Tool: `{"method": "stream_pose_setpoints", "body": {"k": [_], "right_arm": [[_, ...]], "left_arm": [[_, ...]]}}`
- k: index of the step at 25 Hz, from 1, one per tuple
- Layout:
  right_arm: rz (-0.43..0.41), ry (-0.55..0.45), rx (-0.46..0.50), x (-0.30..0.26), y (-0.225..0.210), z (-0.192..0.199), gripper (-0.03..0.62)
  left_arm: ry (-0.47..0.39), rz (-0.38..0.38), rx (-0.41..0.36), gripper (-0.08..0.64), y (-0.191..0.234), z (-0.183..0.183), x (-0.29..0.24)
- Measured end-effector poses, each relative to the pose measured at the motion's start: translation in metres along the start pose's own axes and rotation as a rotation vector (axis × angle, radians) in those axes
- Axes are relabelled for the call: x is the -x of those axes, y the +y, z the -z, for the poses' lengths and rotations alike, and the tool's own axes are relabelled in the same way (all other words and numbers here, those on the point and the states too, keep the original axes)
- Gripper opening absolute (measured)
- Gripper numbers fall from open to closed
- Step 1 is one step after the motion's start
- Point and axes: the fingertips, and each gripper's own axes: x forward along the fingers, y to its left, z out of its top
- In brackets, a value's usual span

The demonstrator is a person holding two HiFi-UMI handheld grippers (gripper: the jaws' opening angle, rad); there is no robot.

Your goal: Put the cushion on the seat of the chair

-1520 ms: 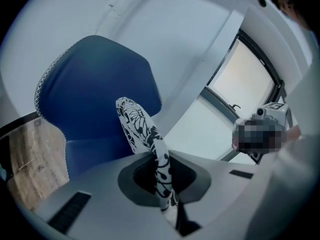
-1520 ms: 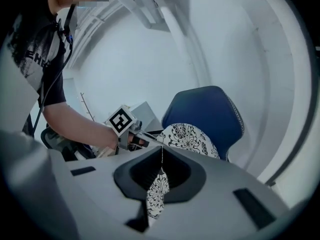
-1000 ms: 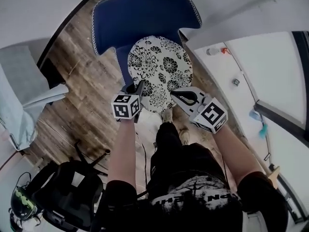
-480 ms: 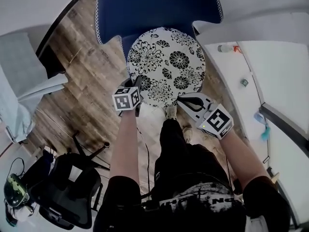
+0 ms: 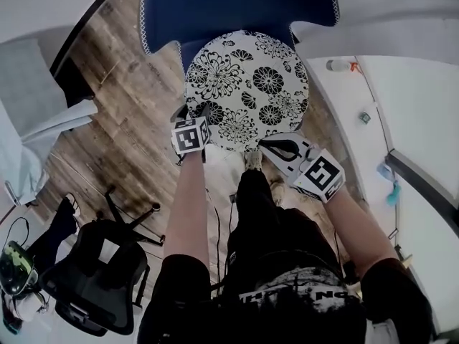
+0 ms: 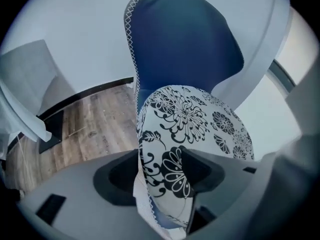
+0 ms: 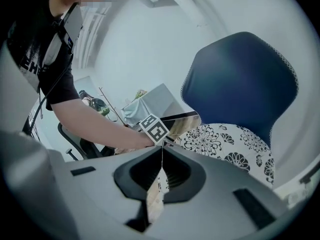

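Observation:
The round cushion (image 5: 247,92), white with black flowers, lies on the seat of the blue chair (image 5: 237,6), under its curved back. My left gripper (image 5: 195,115) is at the cushion's near left edge. Its jaws are opening and stand wide in the left gripper view, with the cushion's rim (image 6: 165,164) between them. My right gripper (image 5: 262,143) is at the near right edge. In the right gripper view my right gripper (image 7: 161,151) is shut on a thin fold of the cushion (image 7: 225,144).
A black office chair (image 5: 100,278) stands on the wooden floor (image 5: 122,142) at lower left. A grey seat (image 5: 43,113) is at the left. White surfaces (image 5: 401,120) run along the right. The person's legs (image 5: 265,213) stand just before the blue chair.
Both grippers have come down with the cushion, which now rests lower and further onto the seat. The left gripper's jaws have parted.

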Motion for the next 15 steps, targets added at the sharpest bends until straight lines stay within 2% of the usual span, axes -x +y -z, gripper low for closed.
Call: {"method": "stream_pose_setpoints", "body": {"k": [3, 11, 15], "right_arm": [[-0.002, -0.010, -0.017, 0.000, 0.002, -0.001, 0.018], [-0.014, -0.044, -0.042, 0.002, 0.010, -0.018, 0.018], [-0.015, -0.058, -0.022, 0.007, 0.016, -0.035, 0.018]], "left_arm": [[-0.003, -0.053, -0.006, 0.269, 0.010, 0.002, 0.006], [0.001, -0.033, -0.048, 0.270, -0.004, -0.003, 0.028], [-0.012, 0.014, -0.067, 0.270, -0.021, -0.014, 0.048]]}}
